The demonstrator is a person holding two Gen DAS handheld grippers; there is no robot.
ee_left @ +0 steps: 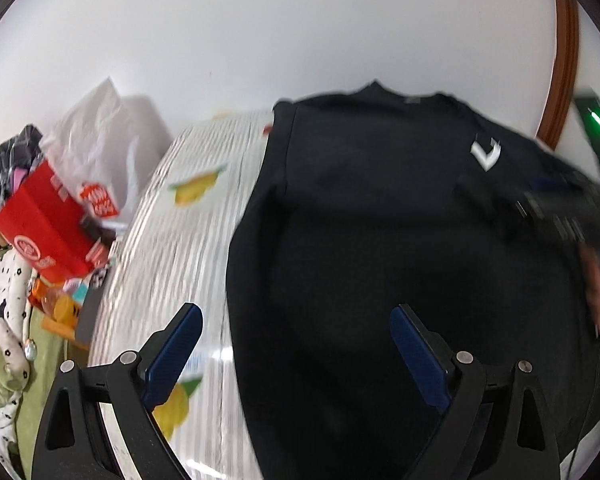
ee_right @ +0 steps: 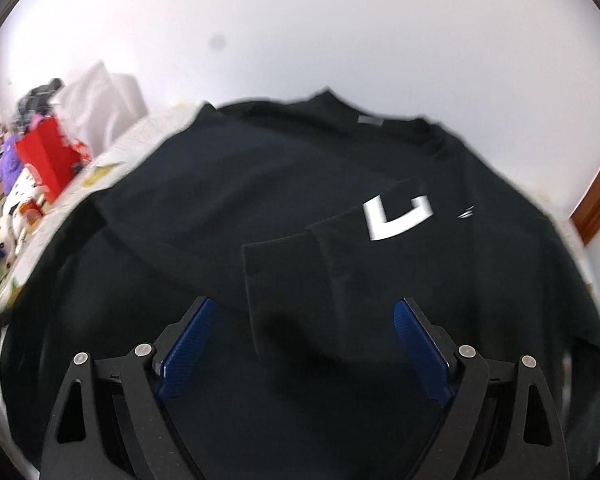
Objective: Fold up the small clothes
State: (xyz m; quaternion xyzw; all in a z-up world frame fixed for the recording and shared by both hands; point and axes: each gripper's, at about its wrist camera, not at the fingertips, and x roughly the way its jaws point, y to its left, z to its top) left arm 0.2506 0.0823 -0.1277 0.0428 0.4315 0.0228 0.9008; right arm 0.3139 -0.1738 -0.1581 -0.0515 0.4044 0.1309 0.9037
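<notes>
1. Left wrist view: the black sweatshirt [ee_left: 380,260] lies flat on the striped, lemon-printed cloth [ee_left: 172,248] of the desk, filling the centre and right of the frame, neckline toward the top. The left gripper [ee_left: 296,340] is spread wide and holds nothing; its left finger is over the cloth, its right over the shirt's lower left edge. At the right edge a blurred gripper and hand reach over the garment. Only this view shows the clutter at left: a red box [ee_left: 40,216] and a white plastic bag [ee_left: 96,140].

2. Right wrist view: the right gripper [ee_right: 304,332] is also spread and empty, just short of a sleeve cuff [ee_right: 284,268] already laid across the chest beside the white logo [ee_right: 396,216]. That folded sleeve is clear only here.

3. Judged step: one sleeve is folded in, and the body fold is not yet begun. The next move probably calls for each gripper to pinch the fabric edge in front of it cleanly, through all layers.
</notes>
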